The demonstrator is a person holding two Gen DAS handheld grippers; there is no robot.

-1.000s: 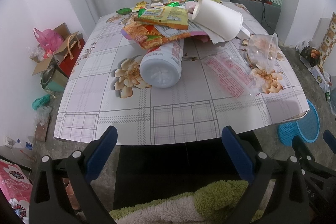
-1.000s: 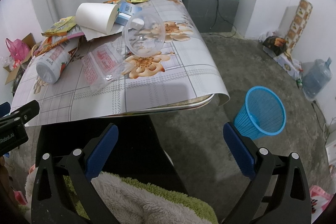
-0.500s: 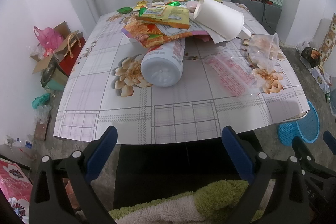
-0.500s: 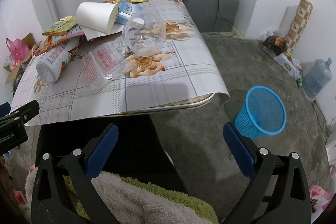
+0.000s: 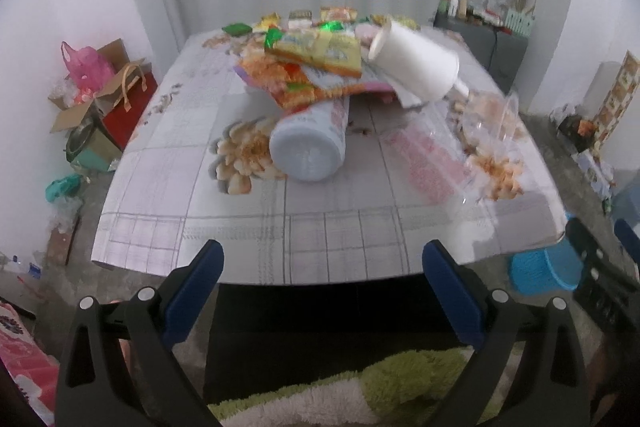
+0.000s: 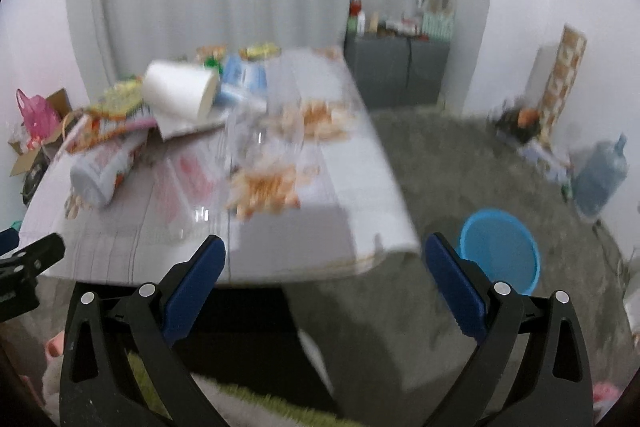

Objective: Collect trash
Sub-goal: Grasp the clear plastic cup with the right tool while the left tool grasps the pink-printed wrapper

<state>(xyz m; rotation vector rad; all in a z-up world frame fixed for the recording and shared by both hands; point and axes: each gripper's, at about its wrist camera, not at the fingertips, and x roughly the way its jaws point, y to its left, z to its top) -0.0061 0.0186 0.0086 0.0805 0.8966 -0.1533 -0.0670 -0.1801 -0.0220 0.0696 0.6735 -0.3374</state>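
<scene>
Trash lies on the flower-patterned table (image 5: 240, 227): a white canister (image 5: 308, 151) on its side, snack wrappers (image 5: 316, 55), a white paper cup (image 5: 416, 71), a clear plastic cup (image 5: 496, 119) and a clear wrapper (image 5: 424, 163). My left gripper (image 5: 322, 295) is open and empty at the table's near edge. My right gripper (image 6: 322, 287) is open and empty near the table's front right corner. In the blurred right wrist view the paper cup (image 6: 180, 93) and canister (image 6: 100, 175) lie to the left. A blue mesh basket (image 6: 500, 251) stands on the floor to the right.
Boxes and a pink bag (image 5: 88, 67) sit on the floor at the left. A grey cabinet (image 6: 400, 71) stands behind the table. A water jug (image 6: 600, 179) and clutter line the right wall. A green fluffy cloth (image 5: 360, 391) lies below the grippers.
Both grippers have moved forward and up toward the table; both views are now motion-blurred, the right more so. Both stay open and nothing on the table has moved.
</scene>
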